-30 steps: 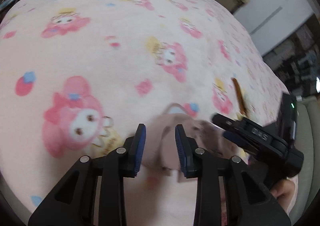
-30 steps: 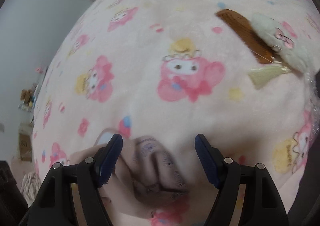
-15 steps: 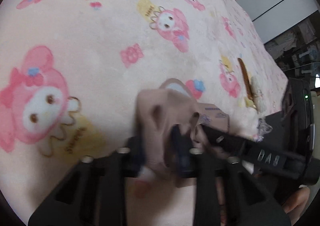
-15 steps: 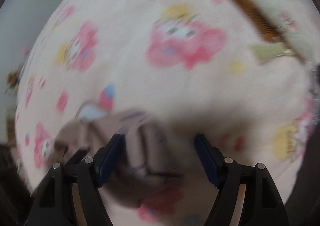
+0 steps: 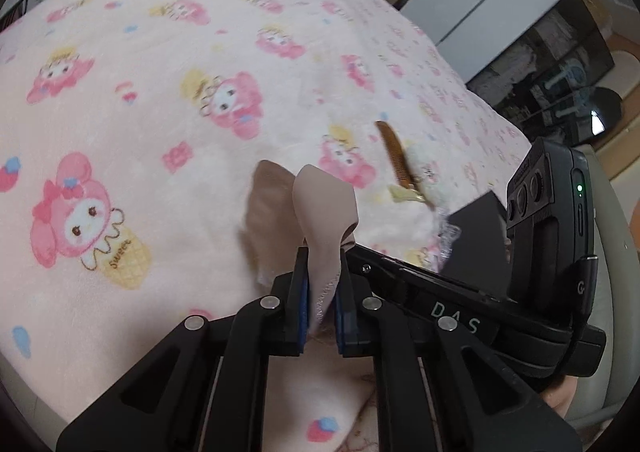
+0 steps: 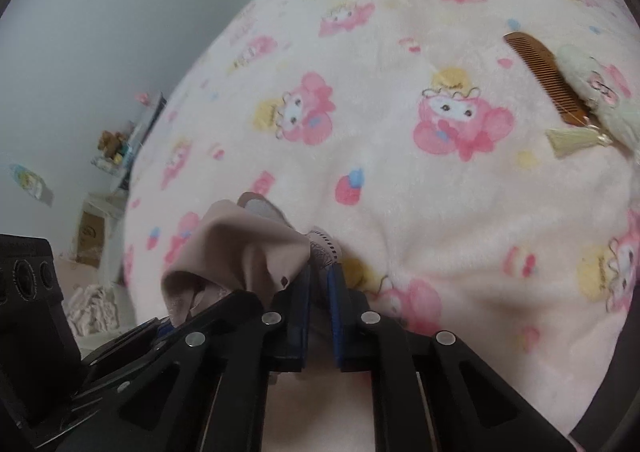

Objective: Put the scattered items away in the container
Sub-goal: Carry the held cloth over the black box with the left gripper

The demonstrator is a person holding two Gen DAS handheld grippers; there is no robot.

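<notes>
A beige fabric pouch [image 5: 324, 207] is held up off the pink cartoon-print blanket [image 5: 160, 99]. My left gripper [image 5: 322, 280] is shut on one edge of the pouch. My right gripper [image 6: 318, 284] is shut on another edge of the pouch [image 6: 244, 248], which bunches to the left of its jaws. The two grippers are close side by side; the right one's body [image 5: 540, 252] fills the right of the left wrist view. A brown comb with a pale tassel [image 6: 544, 79] and a cream plush pouch [image 6: 592, 95] lie on the blanket beyond.
The comb [image 5: 394, 155] lies right of centre in the left wrist view. The blanket [image 6: 400, 131] drops off at its left edge toward a wall and a small shelf [image 6: 116, 155]. Cabinets and dark shelving [image 5: 540, 63] stand beyond the bed's far right.
Both grippers have closed on the beige pouch, the right from wide open. The pouch has been lifted off the blanket.
</notes>
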